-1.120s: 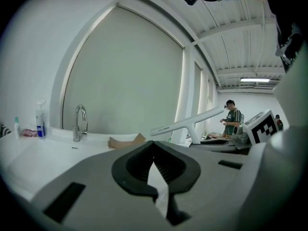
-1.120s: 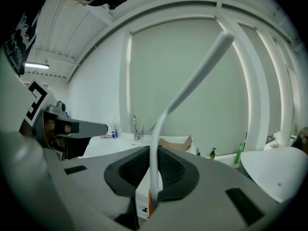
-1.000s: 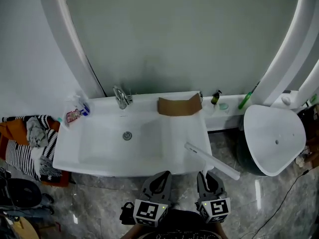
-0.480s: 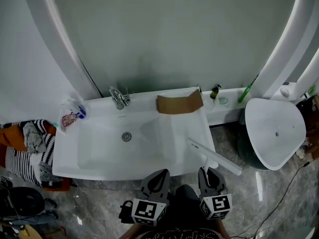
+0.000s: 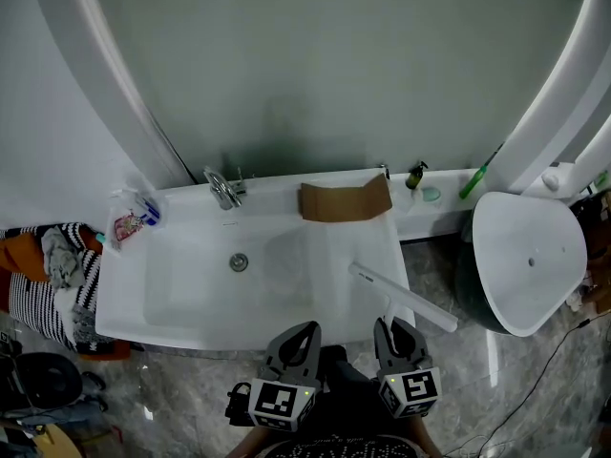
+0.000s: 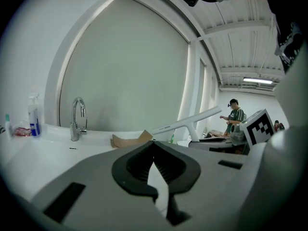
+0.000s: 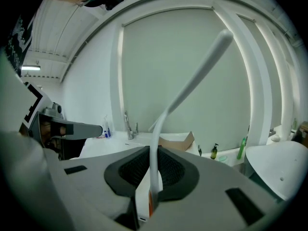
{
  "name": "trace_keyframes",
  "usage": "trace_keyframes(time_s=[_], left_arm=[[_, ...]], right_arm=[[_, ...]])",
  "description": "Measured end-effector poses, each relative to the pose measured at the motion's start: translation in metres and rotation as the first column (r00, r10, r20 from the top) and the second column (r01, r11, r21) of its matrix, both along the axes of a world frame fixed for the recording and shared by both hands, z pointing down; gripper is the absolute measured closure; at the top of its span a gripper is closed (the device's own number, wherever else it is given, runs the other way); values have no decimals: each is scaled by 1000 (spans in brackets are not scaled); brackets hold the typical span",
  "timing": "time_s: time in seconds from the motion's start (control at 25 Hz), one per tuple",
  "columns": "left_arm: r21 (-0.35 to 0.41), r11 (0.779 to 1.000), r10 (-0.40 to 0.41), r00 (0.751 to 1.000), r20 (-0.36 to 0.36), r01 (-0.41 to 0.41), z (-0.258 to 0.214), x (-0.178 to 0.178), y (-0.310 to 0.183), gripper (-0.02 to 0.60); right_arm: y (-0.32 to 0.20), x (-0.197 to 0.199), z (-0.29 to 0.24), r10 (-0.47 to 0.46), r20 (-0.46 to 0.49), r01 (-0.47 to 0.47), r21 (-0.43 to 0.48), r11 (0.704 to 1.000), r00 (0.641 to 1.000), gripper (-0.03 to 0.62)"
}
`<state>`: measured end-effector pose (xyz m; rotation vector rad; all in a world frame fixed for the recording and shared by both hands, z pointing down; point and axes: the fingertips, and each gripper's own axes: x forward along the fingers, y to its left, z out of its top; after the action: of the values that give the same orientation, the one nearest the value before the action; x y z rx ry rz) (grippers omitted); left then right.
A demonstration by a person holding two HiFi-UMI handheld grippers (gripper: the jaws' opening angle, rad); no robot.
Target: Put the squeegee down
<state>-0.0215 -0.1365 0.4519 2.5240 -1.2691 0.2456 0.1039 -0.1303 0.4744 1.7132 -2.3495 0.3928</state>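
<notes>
The white squeegee [image 5: 401,299] hangs over the front right corner of the white sink [image 5: 181,294], its long blade slanting from the basin out past the rim. My right gripper [image 5: 394,330] is shut on its thin handle [image 7: 154,165], and the blade [image 7: 202,71] rises up and to the right ahead of the jaws. My left gripper [image 5: 300,337] is beside it at the sink's front edge, with its tips [image 6: 154,142] together and nothing between them. From the left gripper view the squeegee [image 6: 187,124] shows off to the right.
A chrome faucet [image 5: 224,191] and a folded cardboard piece [image 5: 344,200] sit at the sink's back. A spray bottle [image 5: 134,219] lies at the left corner. A dark bottle [image 5: 415,175] and a green brush [image 5: 474,184] stand on the ledge. A white bowl-shaped fixture [image 5: 530,256] is at the right, striped cloth [image 5: 48,289] at the left.
Both grippers have edged forward together over the sink's front edge, carrying the squeegee slightly further over the basin. The right gripper's hold on the handle is unchanged.
</notes>
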Motion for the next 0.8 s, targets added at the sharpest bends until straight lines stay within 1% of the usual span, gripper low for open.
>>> trace_keyframes(time_s=[0.16, 0.28, 0.48, 0.64, 0.8], left_arm=[[-5, 1000, -25, 1000, -5, 25, -2, 7, -21, 577], [7, 999, -52, 999, -2, 52, -5, 11, -37, 577], [10, 995, -97, 995, -5, 97, -2, 19, -54, 577], [-4, 993, -119, 993, -2, 119, 4, 21, -57, 577], [0, 992, -125, 992, 1, 125, 2, 17, -66, 577]], right_arm=[[-24, 7, 1, -36, 23, 37, -23, 999, 999, 537], [-40, 10, 6, -72, 46, 74, -43, 996, 996, 537], [-62, 18, 12, -112, 59, 115, -61, 991, 992, 537], [-69, 21, 16, -132, 71, 138, -76, 988, 989, 537], [-75, 20, 21, -132, 88, 140, -97, 985, 987, 537]])
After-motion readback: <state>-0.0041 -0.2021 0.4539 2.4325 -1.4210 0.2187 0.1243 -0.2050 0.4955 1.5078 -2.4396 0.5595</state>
